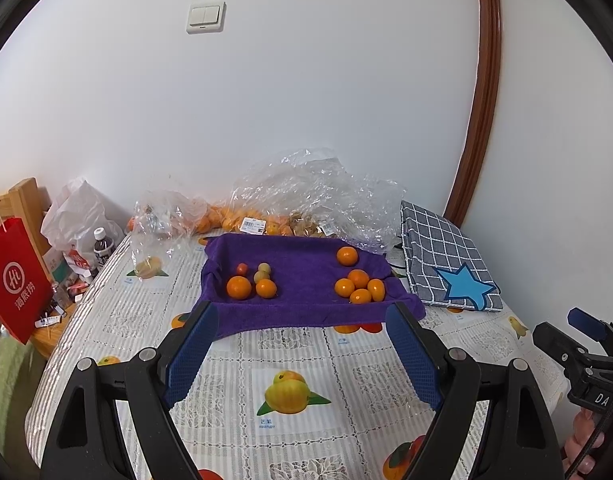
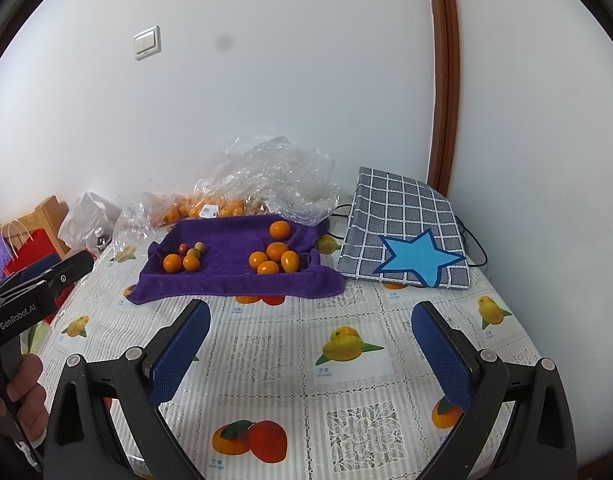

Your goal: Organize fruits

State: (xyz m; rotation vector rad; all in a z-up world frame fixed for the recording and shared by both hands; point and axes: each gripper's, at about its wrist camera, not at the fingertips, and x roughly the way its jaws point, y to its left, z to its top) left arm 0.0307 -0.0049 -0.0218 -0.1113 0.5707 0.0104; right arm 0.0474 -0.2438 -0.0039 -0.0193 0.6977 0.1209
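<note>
Fruits are noted in two clusters on the purple towel [image 1: 306, 300] near the table's far edge: oranges [image 1: 358, 286] toward its right side; two oranges, a small red fruit [image 1: 242, 269] and two greenish ones [image 1: 263, 272] toward its left. Left gripper [image 1: 302, 316] and right gripper [image 2: 312, 314] are held apart and empty over the tablecloth [image 1: 234, 360], short of the towel. Rolling is judged the risk: round fruit nudged by a pad, or dragged towel folds, could scatter either cluster.

White wall [image 1: 306, 100] with light switch [image 1: 205, 17], brown door frame [image 1: 486, 92], wooden chair [image 1: 24, 204].
</note>
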